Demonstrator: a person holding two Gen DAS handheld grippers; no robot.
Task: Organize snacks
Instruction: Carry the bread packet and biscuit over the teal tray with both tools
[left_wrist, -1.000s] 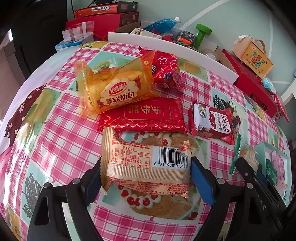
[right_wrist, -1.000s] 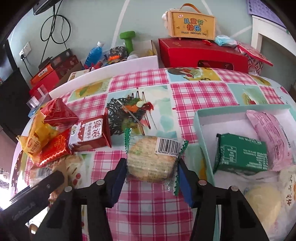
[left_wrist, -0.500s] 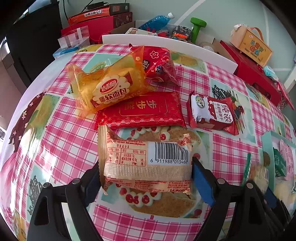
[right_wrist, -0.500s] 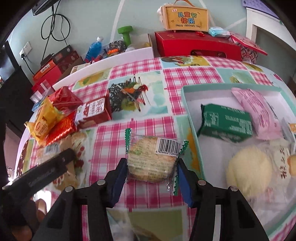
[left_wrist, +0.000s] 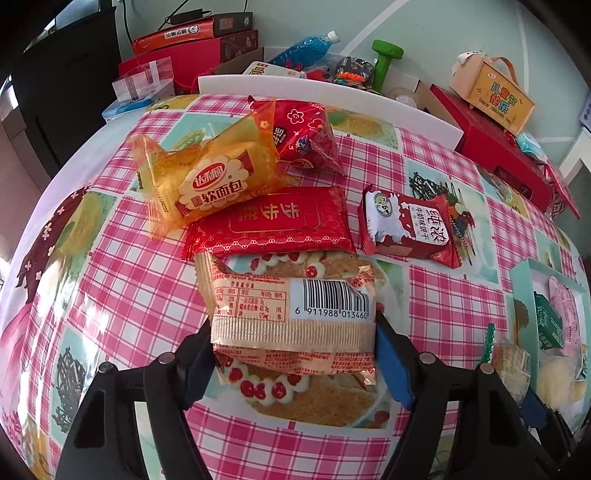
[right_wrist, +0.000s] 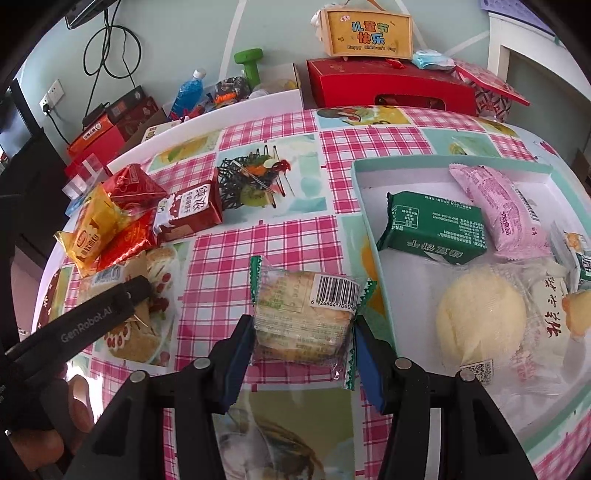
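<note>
We hold a clear-wrapped cake (right_wrist: 303, 317) pinched in the right hand-held gripper (right_wrist: 303, 339) just short of the mint box (right_wrist: 373, 236), presumably so it can join the green (right_wrist: 432, 229) and pink (right_wrist: 498, 210) packets already sorted inside. The left hand-held gripper (left_wrist: 293, 354) has just been closing its jaws on the gold packet (left_wrist: 291, 314), whose sides the pads now touch, near the unsorted pile of orange bread bag (left_wrist: 207, 181) and red packets (left_wrist: 269, 221) on the worktop (left_wrist: 110, 277). Both hand-held grippers tilt steeply down toward the cloth.
</note>
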